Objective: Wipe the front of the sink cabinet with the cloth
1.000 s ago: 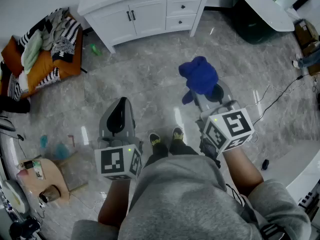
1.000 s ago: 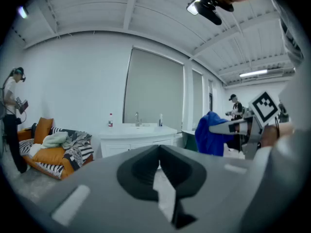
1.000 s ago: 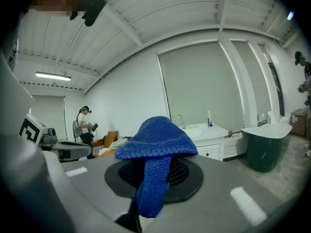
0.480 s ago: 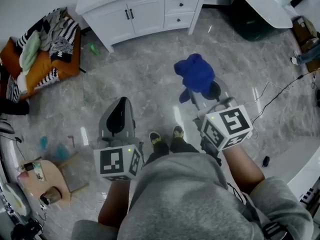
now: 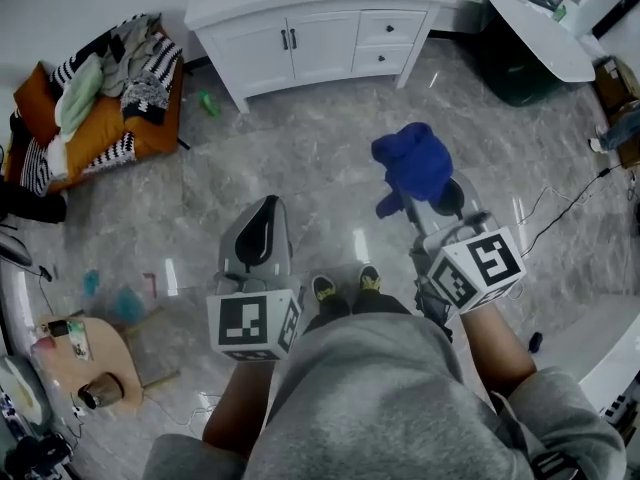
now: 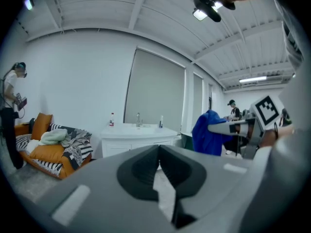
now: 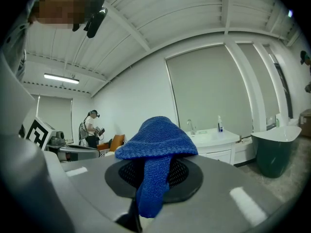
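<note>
You hold two grippers over a grey marble floor, facing one white sink cabinet [image 5: 320, 38] at 12 o'clock.

Your right gripper [image 5: 428, 186] is clenched on one blue cloth [image 5: 412, 163], which drapes over its jaws, well short of the cabinet. Your left gripper [image 5: 262, 208] is closed with nothing between its jaws. The cabinet front shows two doors and two drawers. One small green item [image 5: 208, 103] lies on the floor beside the cabinet's left leg, at 11 o'clock. An orange sofa [image 5: 90, 108] heaped with clothes sits at 10 o'clock. One dark green bin [image 5: 515, 63] stands at 2 o'clock, under a white surface [image 5: 540, 23]. A cable [image 5: 560, 203] trails at 3 o'clock.
</note>
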Demonstrator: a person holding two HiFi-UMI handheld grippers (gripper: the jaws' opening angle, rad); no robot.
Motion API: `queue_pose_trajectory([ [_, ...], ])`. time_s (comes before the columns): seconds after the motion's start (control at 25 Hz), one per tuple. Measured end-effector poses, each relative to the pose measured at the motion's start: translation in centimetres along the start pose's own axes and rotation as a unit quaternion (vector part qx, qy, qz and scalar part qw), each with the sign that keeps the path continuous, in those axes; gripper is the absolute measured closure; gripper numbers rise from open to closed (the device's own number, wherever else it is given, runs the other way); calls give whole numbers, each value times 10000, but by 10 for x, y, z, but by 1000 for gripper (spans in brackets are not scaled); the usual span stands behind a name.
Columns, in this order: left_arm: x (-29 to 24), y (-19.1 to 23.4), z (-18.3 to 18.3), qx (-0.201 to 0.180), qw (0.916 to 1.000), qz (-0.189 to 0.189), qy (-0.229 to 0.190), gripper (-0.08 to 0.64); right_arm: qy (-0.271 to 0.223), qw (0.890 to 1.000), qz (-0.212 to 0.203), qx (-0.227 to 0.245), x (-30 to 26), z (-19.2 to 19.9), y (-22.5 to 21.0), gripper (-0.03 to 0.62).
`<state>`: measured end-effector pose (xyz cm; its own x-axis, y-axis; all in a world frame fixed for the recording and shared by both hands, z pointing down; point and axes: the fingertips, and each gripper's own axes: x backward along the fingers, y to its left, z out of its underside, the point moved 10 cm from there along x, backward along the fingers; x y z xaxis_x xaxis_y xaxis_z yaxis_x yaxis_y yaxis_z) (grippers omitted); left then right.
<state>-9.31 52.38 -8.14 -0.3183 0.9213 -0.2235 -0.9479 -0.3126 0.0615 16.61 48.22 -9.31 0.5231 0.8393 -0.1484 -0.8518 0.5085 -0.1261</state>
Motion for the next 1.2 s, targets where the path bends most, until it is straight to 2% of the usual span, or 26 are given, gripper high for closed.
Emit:
queue_pose_trajectory([
  [0.12, 8, 14, 0, 66, 10000, 25, -52, 551, 33, 9999, 48, 129, -6, -2, 13, 525],
  [0.32, 15, 33, 5, 110, 9999, 5, -31, 551, 70, 9999, 65, 48, -15, 1, 27, 525],
  [0.68, 4, 46, 2, 7, 9998, -21, -182, 551, 26, 9997, 39, 224, -35, 0, 27, 525],
  [0.96, -24, 58, -1, -118, 9998, -122, -102, 551, 15, 10000, -28, 32, -71, 5, 8, 525],
  [1.2, -86, 69, -10, -157, 9998, -101, 63, 551, 104, 9998, 6, -173, -119, 7, -35, 525],
])
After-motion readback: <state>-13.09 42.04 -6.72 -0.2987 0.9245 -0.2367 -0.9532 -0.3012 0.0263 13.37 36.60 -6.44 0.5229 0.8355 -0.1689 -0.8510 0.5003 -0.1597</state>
